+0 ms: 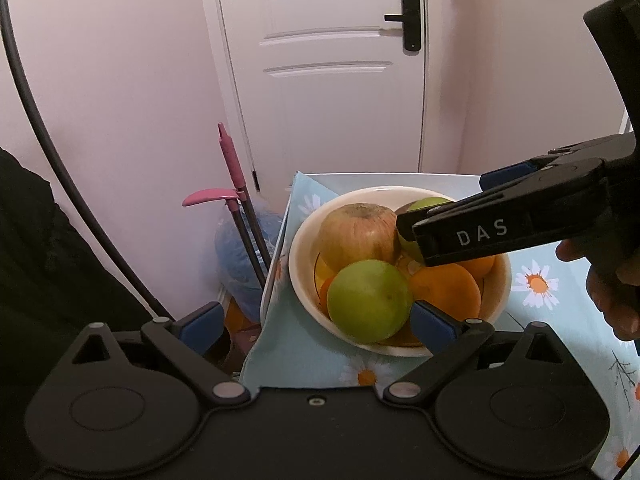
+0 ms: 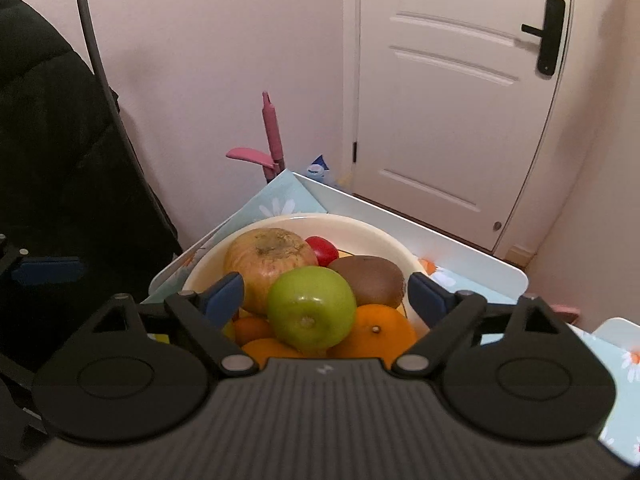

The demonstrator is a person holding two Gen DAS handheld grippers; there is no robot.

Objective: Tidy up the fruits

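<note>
2 open grippers face 1 cream bowl (image 2: 360, 228) near the table's far left corner. Left gripper (image 1: 316, 322) empty; right gripper (image 2: 324, 294) wide, straddling the front green apple (image 2: 311, 312) without pressing. Left to right: 1 onion (image 2: 268, 264), 2 green apples, 1 red fruit (image 2: 324, 249), 1 kiwi (image 2: 370, 278), at least 3 oranges (image 2: 380, 330). Apples look firm, smooth, slippery; grip the widest part.
</note>
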